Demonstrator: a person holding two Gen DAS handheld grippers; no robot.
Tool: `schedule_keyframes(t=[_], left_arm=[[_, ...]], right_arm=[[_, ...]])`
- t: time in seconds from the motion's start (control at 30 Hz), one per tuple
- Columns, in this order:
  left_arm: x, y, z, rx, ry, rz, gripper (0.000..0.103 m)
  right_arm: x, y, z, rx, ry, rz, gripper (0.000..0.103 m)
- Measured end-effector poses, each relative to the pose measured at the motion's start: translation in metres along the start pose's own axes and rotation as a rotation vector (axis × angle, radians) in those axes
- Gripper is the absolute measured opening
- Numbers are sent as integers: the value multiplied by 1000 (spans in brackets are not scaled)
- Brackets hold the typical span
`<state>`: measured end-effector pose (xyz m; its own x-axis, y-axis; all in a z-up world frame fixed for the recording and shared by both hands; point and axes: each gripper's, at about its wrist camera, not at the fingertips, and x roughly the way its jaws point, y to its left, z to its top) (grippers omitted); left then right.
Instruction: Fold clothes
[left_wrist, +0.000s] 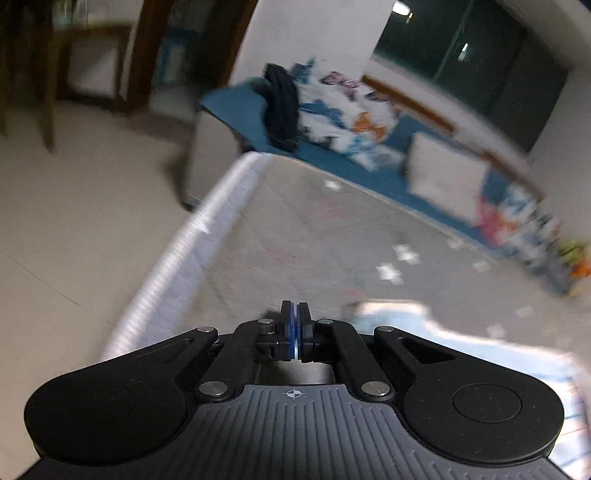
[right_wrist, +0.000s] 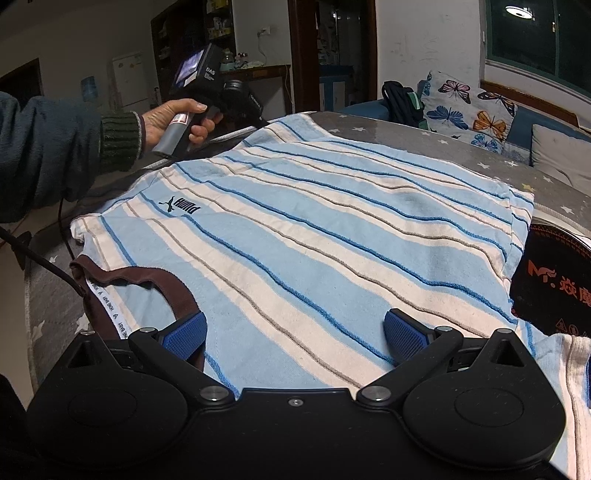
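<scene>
Left gripper (left_wrist: 296, 325): jaws fully together, pads meeting, nothing between them. It sits over bare table (left_wrist: 295, 229) near the left edge, with the shirt (left_wrist: 461, 350) just to its right, not touching as far as its own blurred view shows.

Left hand (right_wrist: 173, 122) is seen only from the right wrist view, wrapped round that gripper's handle above the shirt's far-left corner, green-cuffed sleeve (right_wrist: 55, 147) behind it.

Shirt lies spread flat on the table, striped blue and white, brown collar (right_wrist: 147, 280) at near left, logo (right_wrist: 181, 205) at left.

Right gripper (right_wrist: 295, 332): jaws wide apart, holding nothing, blue pads (right_wrist: 402, 334) over the shirt's near edge; contact can't be told.

Far right: black disc (right_wrist: 554, 280) with orange print, just beside the shirt's right edge, in the right view only. The sofa (left_wrist: 369, 173) shows in both.
</scene>
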<state>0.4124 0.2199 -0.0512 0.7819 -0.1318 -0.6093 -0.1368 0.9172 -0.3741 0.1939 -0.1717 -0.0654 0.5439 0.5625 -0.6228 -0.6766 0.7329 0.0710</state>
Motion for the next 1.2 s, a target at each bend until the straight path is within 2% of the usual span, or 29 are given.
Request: schedule_keyframes(t=[0.1, 0.17, 0.2, 0.3, 0.4, 0.43, 0.5, 0.53, 0.6, 0.7, 0.8, 0.9, 0.97, 1.03, 1.1, 1.2], left_arm=[[-13, -3, -3, 0, -31, -52, 4], [-26, -8, -5, 0, -92, -60, 4], [-36, -15, -8, 16, -132, -58, 4], [-53, -34, -13, 91, -177, -123, 4], [-59, -58, -21, 205, -142, -219, 4], [-55, -65, -23, 236, -106, -239, 4], [-39, -72, -28, 268, -38, -219, 4], [-36, -72, -29, 272, -32, -203, 5], [-24, -70, -30, 275, -8, -147, 5], [-6, -57, -27, 259, 21, -24, 9], [-4, -42, -18, 206, 8, 5, 9], [-10, -41, -9, 204, -13, -4, 14], [-16, -47, -7, 221, -25, -28, 26], [-19, -60, -12, 265, -22, -40, 31], [-12, -71, -17, 310, -9, -36, 31], [6, -78, -24, 347, 30, 13, 31]], right_arm=[[1, 2, 2, -7, 3, -5, 103], [1, 2, 2, -7, 5, -7, 103], [1, 3, 2, -6, 5, -8, 103], [1, 3, 3, -8, 7, -10, 103], [2, 4, 3, -9, 9, -13, 103], [2, 4, 3, -9, 9, -14, 103], [3, 4, 3, -8, 7, -15, 103], [3, 4, 2, -6, 7, -16, 103], [2, 4, 2, -5, 5, -15, 103], [3, 4, 2, -7, 7, -14, 103], [3, 4, 2, -7, 6, -13, 103], [4, 4, 2, -7, 4, -15, 103], [3, 3, 2, -7, 4, -15, 103], [3, 3, 2, -7, 4, -15, 103], [3, 3, 2, -7, 5, -16, 103], [3, 3, 2, -6, 6, -17, 103]])
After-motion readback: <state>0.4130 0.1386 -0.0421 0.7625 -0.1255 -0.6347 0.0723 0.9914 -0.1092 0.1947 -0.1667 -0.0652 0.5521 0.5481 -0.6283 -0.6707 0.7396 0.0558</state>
